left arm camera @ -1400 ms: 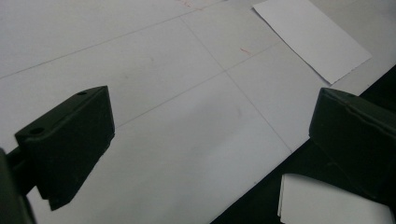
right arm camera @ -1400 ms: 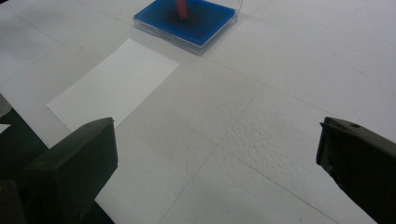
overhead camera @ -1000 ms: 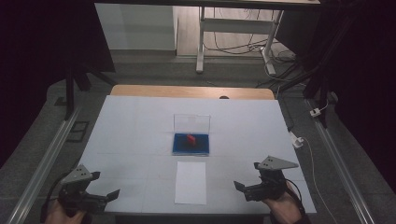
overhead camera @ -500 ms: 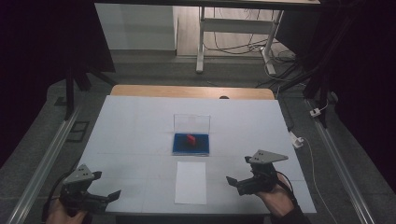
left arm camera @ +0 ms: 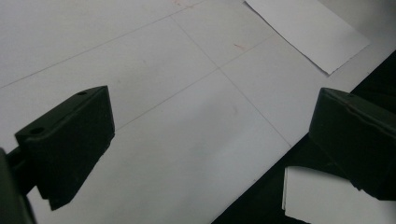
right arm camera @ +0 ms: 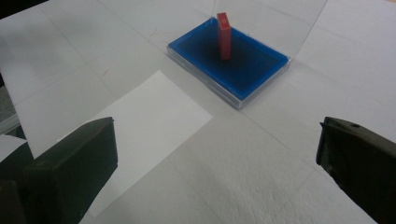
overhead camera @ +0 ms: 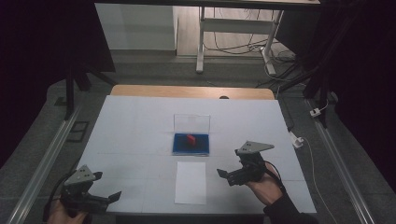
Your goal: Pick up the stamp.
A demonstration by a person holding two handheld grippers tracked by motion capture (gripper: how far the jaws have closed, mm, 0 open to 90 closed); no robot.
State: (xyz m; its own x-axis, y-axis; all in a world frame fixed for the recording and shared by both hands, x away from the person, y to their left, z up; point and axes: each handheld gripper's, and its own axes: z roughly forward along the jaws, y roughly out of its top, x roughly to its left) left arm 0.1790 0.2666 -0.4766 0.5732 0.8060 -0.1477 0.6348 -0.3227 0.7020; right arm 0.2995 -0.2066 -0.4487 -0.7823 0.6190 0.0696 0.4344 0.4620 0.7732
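A blue tray [overhead camera: 177,144] [right arm camera: 252,70] with an upright clear lid [overhead camera: 191,122] sits mid-table, and a small red block [overhead camera: 190,139] [right arm camera: 224,35] stands in it. A white paper sheet [overhead camera: 190,182] [right arm camera: 135,126] lies in front of the tray. My right gripper [overhead camera: 225,176] [right arm camera: 217,154] hovers open to the right of the sheet, jaws wide and empty, pointing toward the sheet and tray. My left gripper [overhead camera: 112,197] [left arm camera: 205,135] is open and empty at the table's front left corner, and the sheet [left arm camera: 303,30] lies beyond it.
The white table cover [overhead camera: 135,121] ends in a wooden strip [overhead camera: 191,91] at the far edge. Metal rails [overhead camera: 42,158] run along both sides. A white plug and cable [overhead camera: 299,140] lie off the right edge. A desk frame [overhead camera: 233,28] stands behind.
My right gripper has moved left and forward, from the front right corner toward the sheet. The left gripper has barely shifted.
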